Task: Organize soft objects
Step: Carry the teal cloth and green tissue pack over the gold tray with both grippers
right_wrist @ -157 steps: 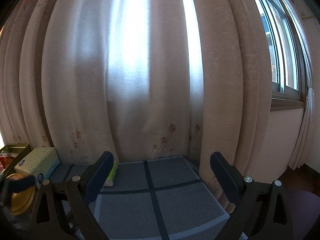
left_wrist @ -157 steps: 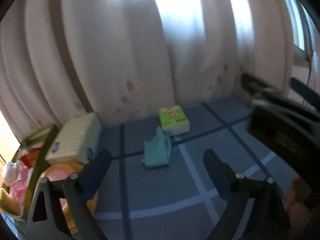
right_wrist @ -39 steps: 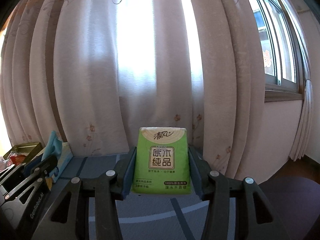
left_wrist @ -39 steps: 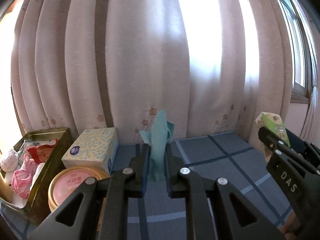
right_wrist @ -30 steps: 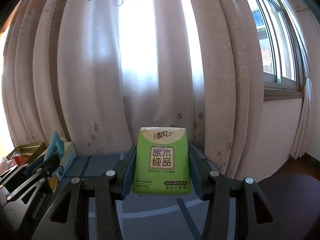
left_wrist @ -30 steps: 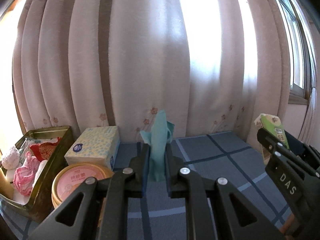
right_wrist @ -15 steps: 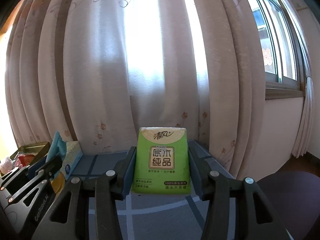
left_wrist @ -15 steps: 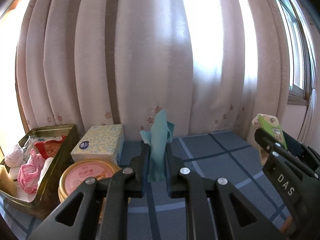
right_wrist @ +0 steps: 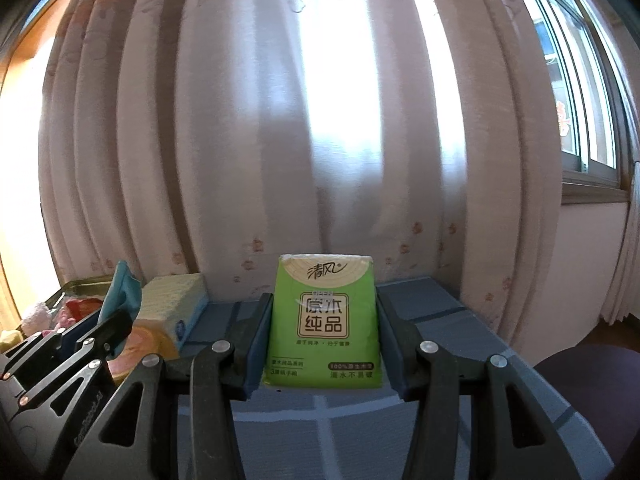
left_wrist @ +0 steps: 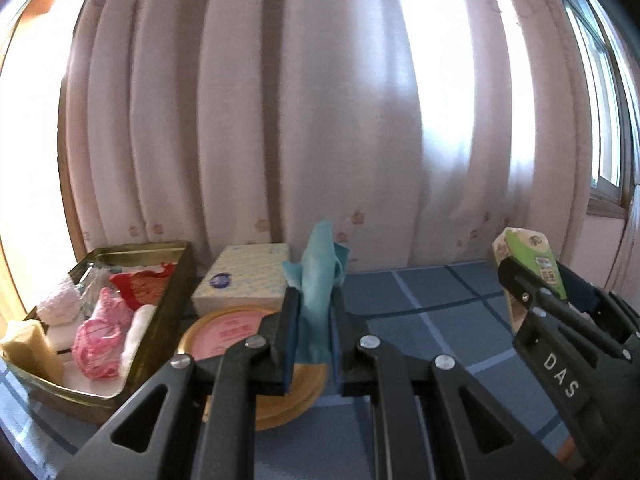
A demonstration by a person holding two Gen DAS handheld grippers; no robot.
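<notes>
Two grippers are seen held above a blue mat (left_wrist: 420,300) crossed by pale and dark lines. The left gripper (left_wrist: 314,344) is closed tight on a teal cloth (left_wrist: 318,280), which is pinched upright between the fingers and stands up past their tips. The right gripper (right_wrist: 324,344) is closed on a green tissue pack (right_wrist: 324,320), gripped by its two sides, label facing the camera; the pack is also seen at the right edge of the left wrist view (left_wrist: 532,260). A gold tin tray (left_wrist: 168,280) is noted at far left, loaded with pink, white and red soft items. A pale patterned tissue box (left_wrist: 244,276) is set just beside the tray, with a round pink-lidded tin (left_wrist: 228,332) in front of it. Curtains (right_wrist: 320,120) are recorded behind the mat.
</notes>
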